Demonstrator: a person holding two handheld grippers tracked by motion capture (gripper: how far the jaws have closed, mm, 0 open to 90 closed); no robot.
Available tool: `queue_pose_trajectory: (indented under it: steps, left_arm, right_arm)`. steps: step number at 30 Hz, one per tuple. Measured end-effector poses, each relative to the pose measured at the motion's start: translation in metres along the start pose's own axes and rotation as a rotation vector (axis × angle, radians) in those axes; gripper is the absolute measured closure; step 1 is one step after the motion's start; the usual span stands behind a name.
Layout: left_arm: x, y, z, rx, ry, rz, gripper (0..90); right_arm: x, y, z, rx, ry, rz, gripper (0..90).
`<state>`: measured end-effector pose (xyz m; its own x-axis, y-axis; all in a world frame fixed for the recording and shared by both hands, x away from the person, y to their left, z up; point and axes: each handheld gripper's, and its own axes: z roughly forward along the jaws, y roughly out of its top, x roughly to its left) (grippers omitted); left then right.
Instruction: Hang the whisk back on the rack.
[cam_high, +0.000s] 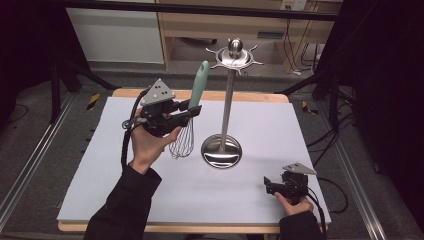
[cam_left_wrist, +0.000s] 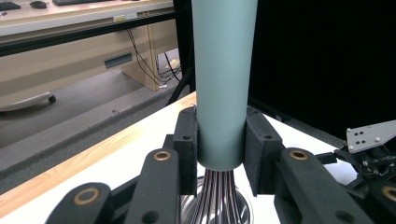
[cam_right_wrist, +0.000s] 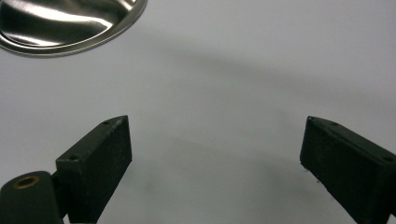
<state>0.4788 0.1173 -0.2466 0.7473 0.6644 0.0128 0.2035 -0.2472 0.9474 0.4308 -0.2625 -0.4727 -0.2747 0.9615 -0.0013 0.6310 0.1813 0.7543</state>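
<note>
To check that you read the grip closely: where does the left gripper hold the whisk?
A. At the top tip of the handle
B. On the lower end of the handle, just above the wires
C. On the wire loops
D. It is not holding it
B: the left gripper has its jaws shut on the bottom of the whisk handle, with the wires fanning out just below.

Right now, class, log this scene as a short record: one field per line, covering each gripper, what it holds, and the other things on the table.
left gripper: shut on the whisk, raised above the table
whisk: teal handle up, wire loops down, held upright with a slight tilt
grip point: low on the handle, just above the wires
right gripper: open, holding nothing, low over the table's near right corner
utensil stand: steel, upright mid-table, round base, hooks on top, nothing hanging
table: white top
</note>
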Motion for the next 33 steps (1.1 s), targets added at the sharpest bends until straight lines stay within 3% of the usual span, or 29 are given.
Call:
queue_pose_trajectory:
  steps: [33]
  left_arm:
    - [-0.002, 0.009, 0.022, 0.034, -0.010, -0.009, 68.7]
  right_arm:
    - [0.000, 0.001, -0.001, -0.001, 0.006, 0.000, 9.4]
